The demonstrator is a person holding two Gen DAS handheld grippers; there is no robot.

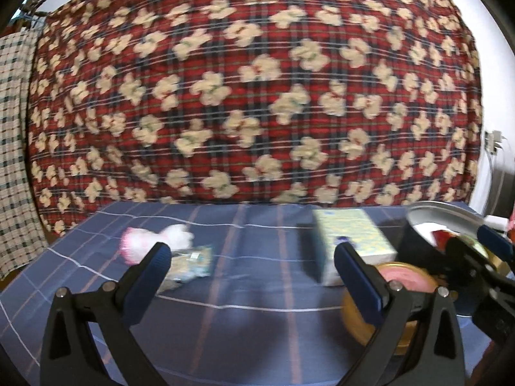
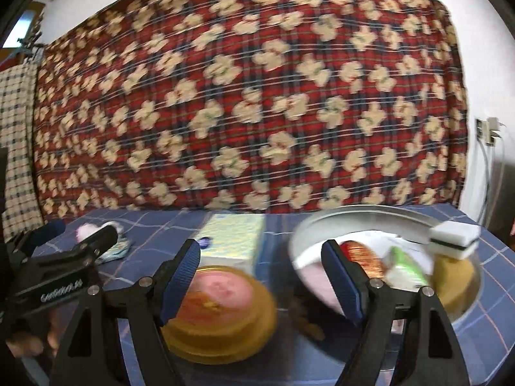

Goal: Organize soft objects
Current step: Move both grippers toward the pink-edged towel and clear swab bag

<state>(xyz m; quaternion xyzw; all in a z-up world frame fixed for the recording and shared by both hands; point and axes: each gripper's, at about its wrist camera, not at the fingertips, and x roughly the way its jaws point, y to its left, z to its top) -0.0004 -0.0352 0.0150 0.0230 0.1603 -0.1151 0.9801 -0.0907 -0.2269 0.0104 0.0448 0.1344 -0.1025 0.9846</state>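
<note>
My left gripper (image 1: 254, 267) stands open over the blue checked cloth (image 1: 251, 328) with nothing between its fingers. Ahead and to its left lie a pink and white plush (image 1: 154, 241) and a small pale packet (image 1: 190, 263). My right gripper (image 2: 262, 273) is open too, with no grip on anything. A round yellow cushion with a pink top (image 2: 222, 305) sits just below its left finger. To the right, a metal bowl (image 2: 354, 215) holds a white and black sponge (image 2: 454, 238), an orange piece (image 2: 363, 254), a green and white packet (image 2: 405, 267) and a pink piece (image 2: 318, 283).
A patterned tissue box (image 2: 235, 238) stands behind the cushion, between the plush and the bowl. A red plaid blanket with cream shapes (image 1: 257, 80) hangs as a wall behind the table. A hand (image 2: 29, 344) holds the left gripper at the lower left.
</note>
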